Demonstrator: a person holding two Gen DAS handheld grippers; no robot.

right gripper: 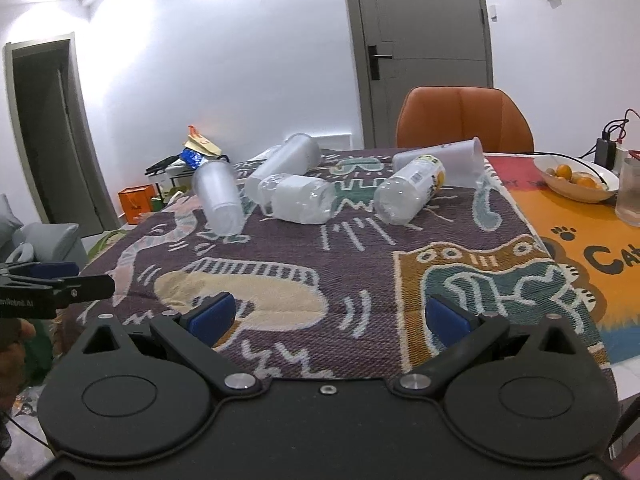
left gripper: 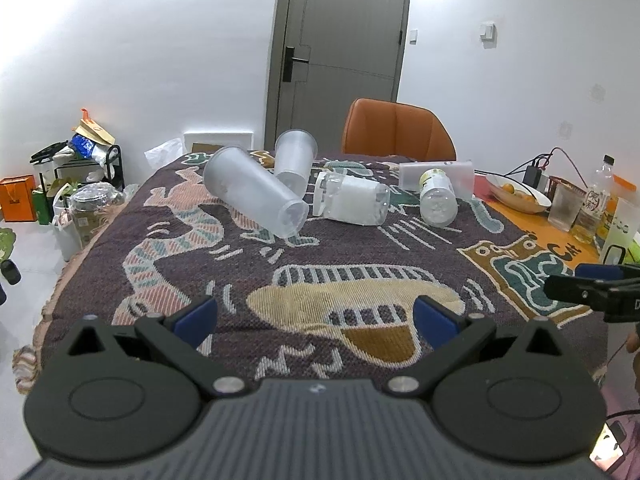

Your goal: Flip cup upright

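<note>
I see the frosted plastic cup (left gripper: pixel 256 192) lying on its side in the upper middle of the frame, on the patterned blanket (left gripper: pixel 320 264), its base toward me and another tipped cup (left gripper: pixel 294 162) touching behind it. The clutter beyond blurs together. My left gripper (left gripper: pixel 316 318) and right gripper (right gripper: pixel 328 320) hang low over the near blanket, both spread wide and holding nothing.

My left-wrist camera looked forward from low over the near edge of the desk (left gripper: pixel 360 264); my right one sat beside it, facing likewise. Both shared the far toppled cups (left gripper: pixel 256 192) (right gripper: pixel 218 196) and the door (left gripper: pixel 344 40) (right gripper: pixel 420 32).
</note>
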